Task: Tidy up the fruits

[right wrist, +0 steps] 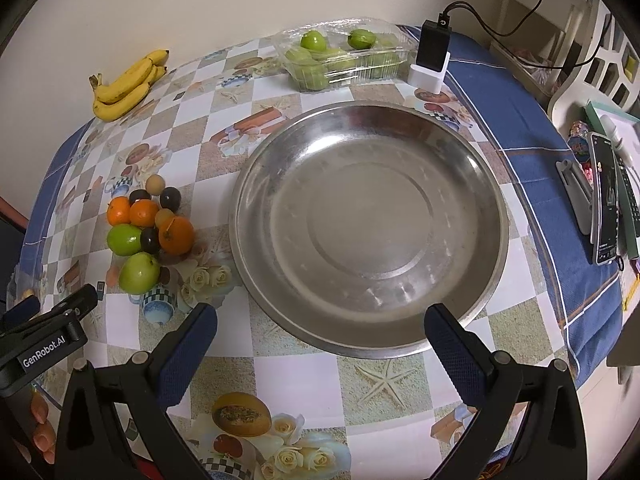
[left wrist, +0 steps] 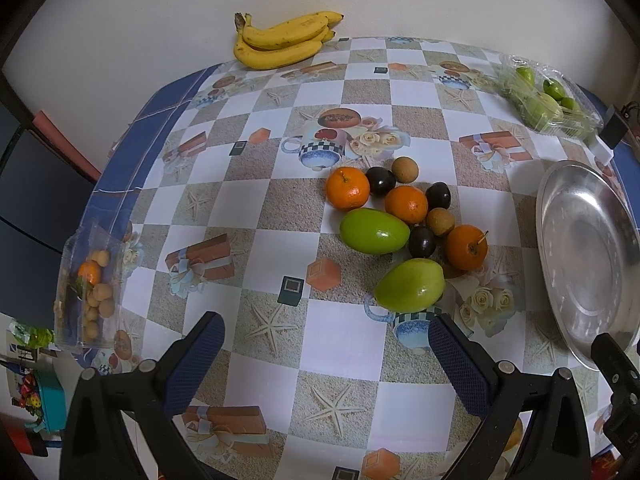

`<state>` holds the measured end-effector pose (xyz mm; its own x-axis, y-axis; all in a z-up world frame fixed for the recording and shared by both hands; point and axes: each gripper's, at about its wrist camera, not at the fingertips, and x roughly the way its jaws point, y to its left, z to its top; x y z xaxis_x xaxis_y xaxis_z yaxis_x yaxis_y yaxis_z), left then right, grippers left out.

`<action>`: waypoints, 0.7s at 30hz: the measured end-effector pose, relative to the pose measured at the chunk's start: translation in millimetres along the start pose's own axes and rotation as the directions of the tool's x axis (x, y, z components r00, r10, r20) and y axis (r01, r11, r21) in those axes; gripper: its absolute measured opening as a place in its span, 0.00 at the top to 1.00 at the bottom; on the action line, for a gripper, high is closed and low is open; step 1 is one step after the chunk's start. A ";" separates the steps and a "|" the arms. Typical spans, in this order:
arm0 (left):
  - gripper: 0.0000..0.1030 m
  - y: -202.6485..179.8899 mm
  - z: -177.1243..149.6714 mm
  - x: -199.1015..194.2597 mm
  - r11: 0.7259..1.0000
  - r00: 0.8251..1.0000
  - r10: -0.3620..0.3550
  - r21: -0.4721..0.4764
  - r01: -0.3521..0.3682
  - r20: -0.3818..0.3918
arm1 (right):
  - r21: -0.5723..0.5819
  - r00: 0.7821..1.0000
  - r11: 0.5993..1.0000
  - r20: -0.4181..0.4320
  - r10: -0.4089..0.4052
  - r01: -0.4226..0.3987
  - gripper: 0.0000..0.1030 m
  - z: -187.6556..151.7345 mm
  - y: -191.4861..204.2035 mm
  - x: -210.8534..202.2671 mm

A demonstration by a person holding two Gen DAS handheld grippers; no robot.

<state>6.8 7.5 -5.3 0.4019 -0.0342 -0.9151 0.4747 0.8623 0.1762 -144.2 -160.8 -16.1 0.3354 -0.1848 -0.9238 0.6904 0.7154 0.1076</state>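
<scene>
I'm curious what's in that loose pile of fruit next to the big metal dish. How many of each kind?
Oranges: 3
Green fruits: 2
Dark plum-like fruits: 3
Small tan round fruits: 2
Total: 10, all on the tablecloth; none in the metal dish yet.

You are working in a home dining corner: a table [right wrist: 520,128] under a printed checkered oilcloth stands against a plain wall. Bananas [left wrist: 282,40] lie at its far edge, a phone [right wrist: 605,200] rests beside it, and a charger [right wrist: 432,52] stands on it.
</scene>
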 end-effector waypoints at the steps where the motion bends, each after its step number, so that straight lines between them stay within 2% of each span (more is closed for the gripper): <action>1: 0.00 -0.1 -0.1 0.0 1.000 1.000 0.000 0.000 0.000 0.000 | 0.001 1.000 1.000 0.000 0.000 0.000 0.00 0.0 0.1 -0.1; 21: 0.00 -0.5 0.3 0.1 1.000 1.000 0.000 -0.001 0.000 -0.001 | 0.006 1.000 1.000 -0.004 -0.007 0.007 0.00 -0.7 -0.9 0.3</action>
<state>6.8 6.9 -5.3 0.4014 -0.0335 -0.9153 0.4741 0.8626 0.1763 -145.1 -161.0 -16.7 0.3280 -0.1867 -0.9261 0.6962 0.7104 0.1034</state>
